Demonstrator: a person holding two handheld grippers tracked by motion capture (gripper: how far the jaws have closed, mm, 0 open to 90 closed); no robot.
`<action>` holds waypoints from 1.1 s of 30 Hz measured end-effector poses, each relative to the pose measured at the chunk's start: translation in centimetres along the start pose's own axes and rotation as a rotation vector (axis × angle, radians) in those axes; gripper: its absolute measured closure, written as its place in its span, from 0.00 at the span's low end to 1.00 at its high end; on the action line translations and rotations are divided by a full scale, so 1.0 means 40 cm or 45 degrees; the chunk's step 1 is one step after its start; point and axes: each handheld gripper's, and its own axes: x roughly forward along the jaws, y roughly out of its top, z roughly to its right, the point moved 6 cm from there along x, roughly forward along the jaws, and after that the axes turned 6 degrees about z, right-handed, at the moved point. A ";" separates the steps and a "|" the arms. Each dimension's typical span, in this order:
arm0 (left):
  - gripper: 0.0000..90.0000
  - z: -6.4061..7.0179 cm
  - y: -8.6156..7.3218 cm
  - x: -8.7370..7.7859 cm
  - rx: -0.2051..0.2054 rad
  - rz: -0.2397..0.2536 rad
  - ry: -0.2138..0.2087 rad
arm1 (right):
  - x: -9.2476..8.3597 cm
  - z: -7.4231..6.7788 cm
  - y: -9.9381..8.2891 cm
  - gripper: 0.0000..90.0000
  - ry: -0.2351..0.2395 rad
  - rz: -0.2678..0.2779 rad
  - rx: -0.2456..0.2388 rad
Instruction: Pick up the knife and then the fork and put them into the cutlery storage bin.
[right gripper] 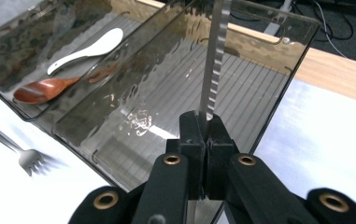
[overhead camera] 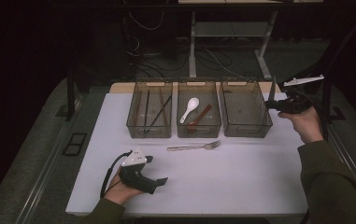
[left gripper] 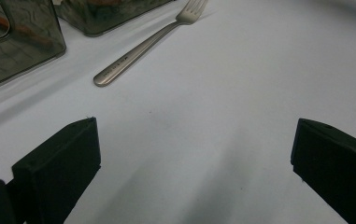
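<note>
- Jaws of the right gripper (right gripper: 202, 128) are clamped on a serrated knife (right gripper: 214, 56), its blade upright over the right bin (overhead camera: 246, 122), which has nothing in it.
- Likely step: sorting cutlery; next, lowering the knife into that bin.
- Left gripper (overhead camera: 159, 182) rests near-left, jaws wide apart, nothing held.
- 1 fork (overhead camera: 195, 146) lies on the table (overhead camera: 241, 177) before the middle bin (overhead camera: 199, 128).

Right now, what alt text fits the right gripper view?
The right gripper is shut on a serrated knife, blade upright over the empty smoked bin. The next bin holds a white spoon and a wooden spoon.
</note>
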 end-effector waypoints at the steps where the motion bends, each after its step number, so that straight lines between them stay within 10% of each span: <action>1: 0.01 0.000 0.000 0.000 -0.001 -0.001 0.000 | 0.005 0.000 -0.002 0.98 0.001 -0.009 -0.004; 18: 0.01 0.001 0.000 0.001 0.007 0.001 0.000 | 0.090 0.002 0.014 0.98 0.000 0.037 0.020; 33: 0.01 0.004 0.000 -0.002 0.019 0.003 -0.008 | 0.204 -0.009 0.021 0.98 -0.026 -0.074 -0.014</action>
